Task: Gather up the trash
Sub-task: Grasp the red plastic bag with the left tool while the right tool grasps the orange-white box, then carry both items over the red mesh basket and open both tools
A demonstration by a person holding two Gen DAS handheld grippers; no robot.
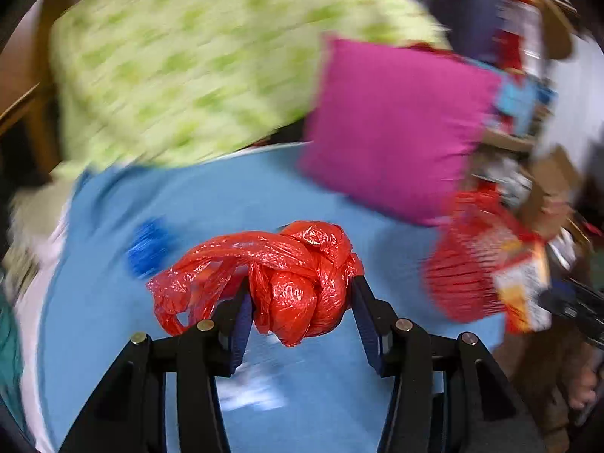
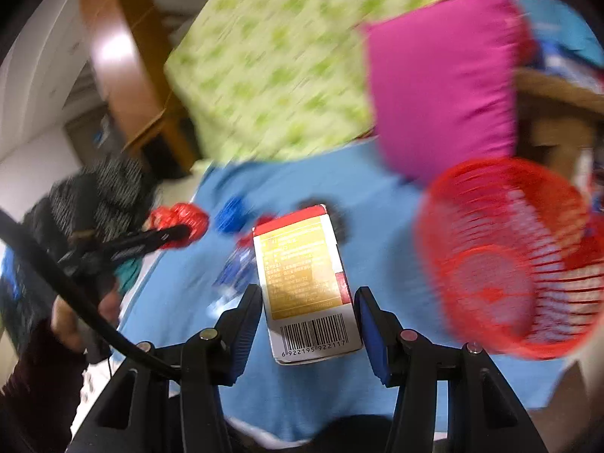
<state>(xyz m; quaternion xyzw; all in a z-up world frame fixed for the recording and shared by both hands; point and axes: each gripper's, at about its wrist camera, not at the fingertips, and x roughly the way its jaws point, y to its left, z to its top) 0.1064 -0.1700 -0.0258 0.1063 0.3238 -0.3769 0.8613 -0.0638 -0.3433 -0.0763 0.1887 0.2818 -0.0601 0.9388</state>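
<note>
Grippers over the blue bedsheet point(image 1: 321, 196), each grasping trash.
Left gripper point(image 1: 300, 294) clenches a knotted red plastic bag point(image 1: 298, 264); right gripper point(image 2: 309, 302) clamps a barcoded carton point(image 2: 305, 283), left of the red mesh basket point(image 2: 506, 256).

Motion blur smears the green quilt point(image 1: 196, 64), pink pillow point(image 1: 400, 128) and red basket point(image 2: 509, 260); blue scraps point(image 2: 230, 213) stay unidentifiable.

The carton point(image 2: 305, 283) carries a barcode with the digits 6 922195 922117 beneath it; its yellow panel's small print is probably too blurred to read.
</note>
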